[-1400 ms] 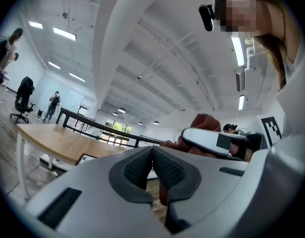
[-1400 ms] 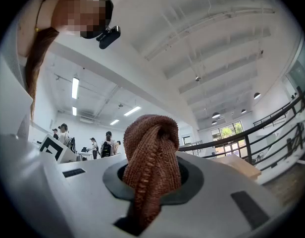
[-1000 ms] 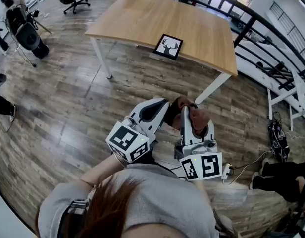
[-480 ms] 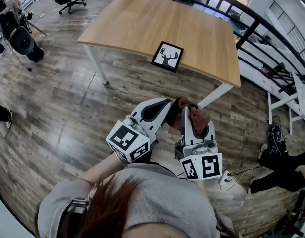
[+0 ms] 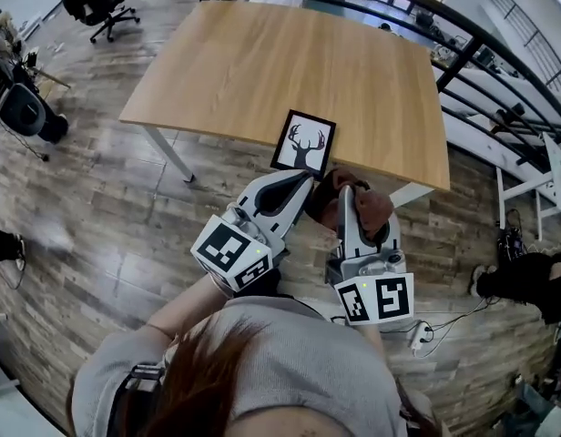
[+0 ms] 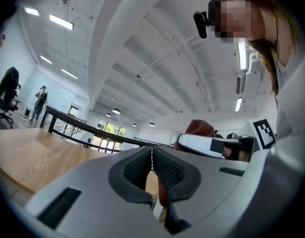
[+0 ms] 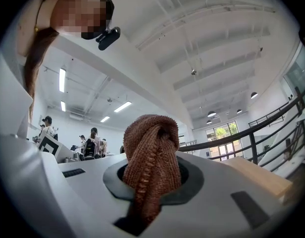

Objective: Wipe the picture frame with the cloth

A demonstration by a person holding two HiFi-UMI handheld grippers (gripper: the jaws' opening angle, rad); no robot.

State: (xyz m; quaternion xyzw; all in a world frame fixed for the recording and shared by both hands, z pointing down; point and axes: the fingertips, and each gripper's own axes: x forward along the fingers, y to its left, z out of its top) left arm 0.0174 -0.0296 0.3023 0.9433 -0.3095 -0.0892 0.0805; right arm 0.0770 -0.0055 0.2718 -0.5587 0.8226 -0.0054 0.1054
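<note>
A black picture frame (image 5: 303, 142) with a deer print lies flat at the near edge of the wooden table (image 5: 262, 62). My right gripper (image 5: 346, 196) is shut on a brown cloth (image 5: 367, 209), which bunches up between its pads in the right gripper view (image 7: 151, 167). My left gripper (image 5: 306, 182) is shut with nothing in it; its pads (image 6: 142, 168) meet in the left gripper view. Both grippers hang side by side in front of the person, short of the table's near edge and just below the frame in the head view.
A black railing (image 5: 463, 35) runs behind and to the right of the table. Office chairs (image 5: 89, 3) stand at the far left on the wood floor. A power strip and cables (image 5: 422, 333) lie on the floor at the right. People stand in the background (image 7: 93, 143).
The table and the frame have come much nearer and lower in the head view as the person walked toward them. Both grippers kept their pose, the cloth still in the right one.
</note>
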